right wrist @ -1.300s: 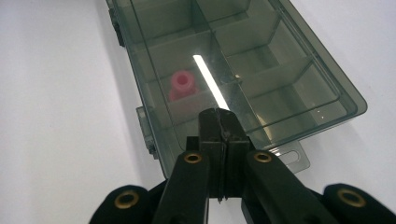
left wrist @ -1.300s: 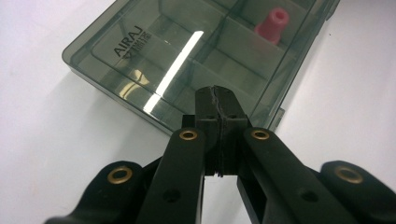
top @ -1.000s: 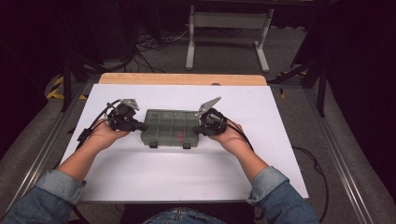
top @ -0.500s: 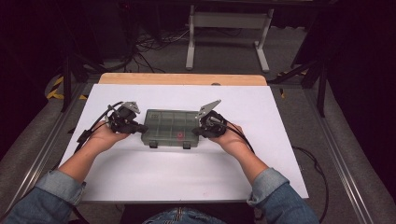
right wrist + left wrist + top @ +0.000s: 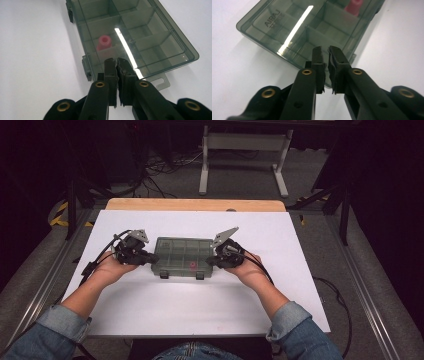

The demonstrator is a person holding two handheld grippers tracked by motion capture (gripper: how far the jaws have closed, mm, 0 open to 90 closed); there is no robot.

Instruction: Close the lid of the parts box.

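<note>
From the high view I see the smoky compartment box (image 5: 181, 256) lying flat near the middle of the white table (image 5: 150, 310), lid closed, its two latches on the edge nearest me. My left gripper (image 5: 148, 258) sits at the box's left end and my right gripper (image 5: 210, 261) at its right end, each hand resting on the table behind it. In the left gripper view, the left gripper (image 5: 325, 53) has its jaws drawn nearly together with only a thin slit between them, tips lying over the near edge of the box (image 5: 287, 32); I cannot tell whether they pinch anything. A pink piece (image 5: 354, 6) shows through the lid at the far side. In the right gripper view, the right gripper (image 5: 116, 65) also has its jaws almost touching, tips over the box's end wall (image 5: 150, 32) beside a latch (image 5: 87, 68), and the pink piece (image 5: 104, 42) sits in a compartment just ahead.
</note>
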